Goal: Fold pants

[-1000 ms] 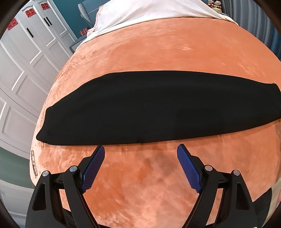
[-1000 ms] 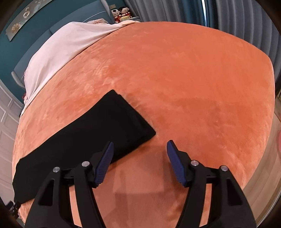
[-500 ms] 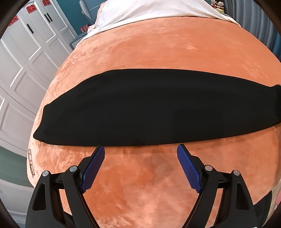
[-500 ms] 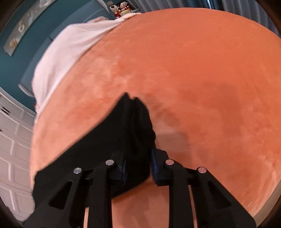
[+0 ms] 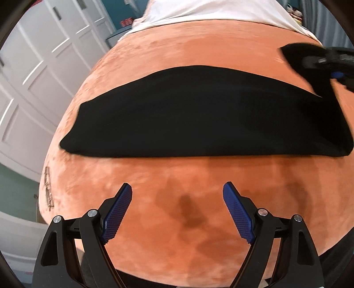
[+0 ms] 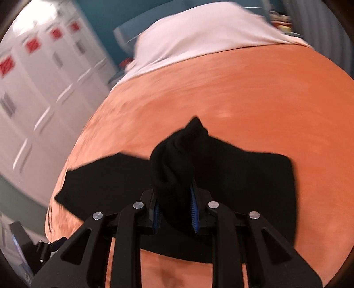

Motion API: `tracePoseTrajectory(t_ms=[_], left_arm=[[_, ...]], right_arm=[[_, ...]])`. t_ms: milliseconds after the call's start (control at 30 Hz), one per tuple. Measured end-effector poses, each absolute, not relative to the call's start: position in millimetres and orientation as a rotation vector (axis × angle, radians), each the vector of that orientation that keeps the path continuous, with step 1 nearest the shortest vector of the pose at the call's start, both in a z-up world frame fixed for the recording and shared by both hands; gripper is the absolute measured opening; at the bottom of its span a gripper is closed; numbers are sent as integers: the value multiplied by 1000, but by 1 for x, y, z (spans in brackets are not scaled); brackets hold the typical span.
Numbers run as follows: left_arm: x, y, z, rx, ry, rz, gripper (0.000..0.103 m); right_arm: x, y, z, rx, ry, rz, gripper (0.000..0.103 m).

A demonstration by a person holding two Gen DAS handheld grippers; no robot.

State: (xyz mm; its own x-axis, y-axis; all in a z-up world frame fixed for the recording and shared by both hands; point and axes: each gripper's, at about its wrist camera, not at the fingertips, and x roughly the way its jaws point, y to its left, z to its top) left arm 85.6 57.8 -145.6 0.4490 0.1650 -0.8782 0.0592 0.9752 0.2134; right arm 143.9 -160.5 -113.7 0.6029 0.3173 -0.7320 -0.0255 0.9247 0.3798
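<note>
**Operator:** Pants (image 5: pixel 199 117), black, lie as one long band on an orange plush bedspread (image 5: pixel 188 210). From my left wrist camera the long axis runs straight across, left to right, with one narrow end near the bed's left edge.

**Listener:** What are your claws doing?

**Operator:** My left gripper (image 5: pixel 177 212) hangs over bare orange fabric on the near side of the pants, jaws spread wide with nothing between them. My right gripper (image 6: pixel 174 206) is pinching a bunched end of the pants, and that cloth stands up in a peak above its blue pads (image 6: pixel 194 212). The lifted end sits over the rest of the band.

**Listener:** Anything around them?

**Operator:** A white sheet (image 5: pixel 212 11) covers the far end of the bed. White panelled wardrobe doors (image 5: pixel 37 73) stand along the left side. Nothing lies between my left gripper and the pants. The right wrist view is motion-blurred.
</note>
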Motion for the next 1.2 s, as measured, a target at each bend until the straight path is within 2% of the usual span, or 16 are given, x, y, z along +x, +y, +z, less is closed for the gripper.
tracePoseTrajectory(t_ms=[233,333,367,400,533,600,733,800,900,933,1033,1133,1200], left_arm=[[89,147,-150,97,1122,166,82],[92,175,-153,39,1132,190,82],[93,183,-154,20,1133,198,82],[94,193,-156,-7,1134,206,82],[106,229,-162,-132,1139,212,82],[122,254,-163,-250,1125,203,82],[159,296,-177,-514,1107,169,82],[179,313,-189,-584,1097,212,82],[202,323,-207,-572,1106,267,83],[209,324,-215,-585,1107,266,88],[217,316,-215,-521,1059,297,90],[222,302,-216,-448,1053,329,89],[220,303,-214,-455,1035,328,83]], right_arm=[[183,-35,-171,95,1068,269,21],[188,-6,-201,-72,1109,247,27],[186,0,-196,-113,1099,244,33],[182,6,-187,-131,1104,261,45],[160,3,-151,-68,1040,294,56],[145,-7,-139,-38,1009,268,62],[120,-33,-136,35,996,169,65],[109,-59,-139,88,1003,85,74],[90,-113,-142,200,1000,-51,77],[86,-130,-144,222,999,-94,78],[74,-185,-158,337,1023,-191,80],[73,-223,-181,418,1060,-252,80],[78,-239,-198,519,1067,-237,81]])
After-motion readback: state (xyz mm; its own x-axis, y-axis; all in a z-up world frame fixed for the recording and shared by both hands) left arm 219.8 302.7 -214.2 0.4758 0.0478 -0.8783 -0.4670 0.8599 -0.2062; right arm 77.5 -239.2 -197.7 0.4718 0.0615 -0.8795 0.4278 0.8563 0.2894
